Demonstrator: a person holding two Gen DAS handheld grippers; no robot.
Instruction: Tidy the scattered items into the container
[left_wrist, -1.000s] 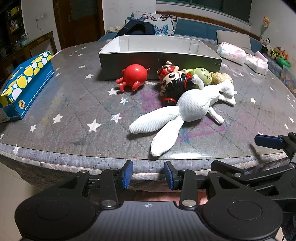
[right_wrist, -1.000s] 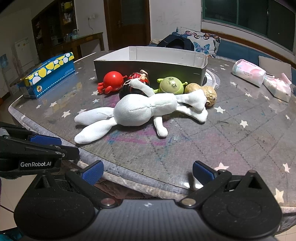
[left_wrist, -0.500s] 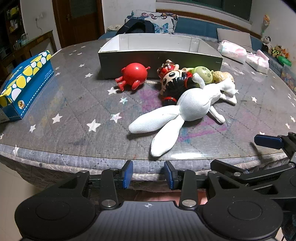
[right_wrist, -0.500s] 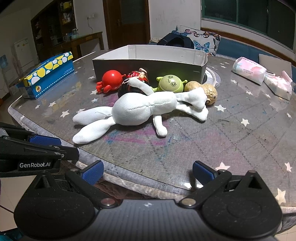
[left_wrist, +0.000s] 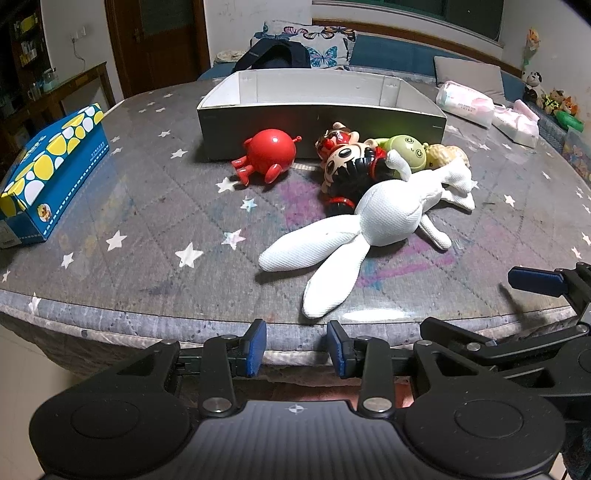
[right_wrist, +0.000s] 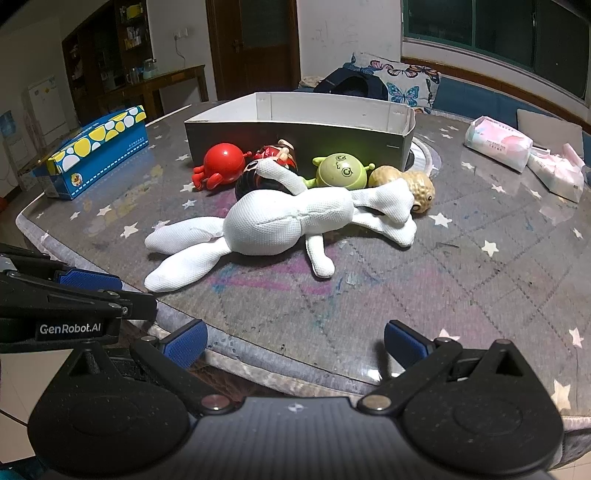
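A white plush rabbit (left_wrist: 391, 218) (right_wrist: 280, 221) lies on the star-patterned table, in front of an open grey box (left_wrist: 321, 125) (right_wrist: 295, 140). Against the box's front wall sit a red round toy (left_wrist: 271, 153) (right_wrist: 223, 162), a black-haired doll (left_wrist: 351, 166) (right_wrist: 255, 181), a green toy (left_wrist: 408, 147) (right_wrist: 341, 171) and a peanut toy (left_wrist: 445, 155) (right_wrist: 417, 186). My left gripper (left_wrist: 295, 347) hangs off the table's near edge, its jaws closing with nothing between them. My right gripper (right_wrist: 293, 343) stands wide open beside it, also short of the rabbit.
A blue and yellow tissue box (left_wrist: 55, 173) (right_wrist: 99, 147) lies at the table's left edge. Pink tissue packs (left_wrist: 465, 103) (right_wrist: 498, 142) lie at the back right. A sofa with a butterfly pillow (left_wrist: 314, 48) stands behind the table.
The left jaws have drawn slightly closer together. Both hands stay where they were, and no toy has moved.
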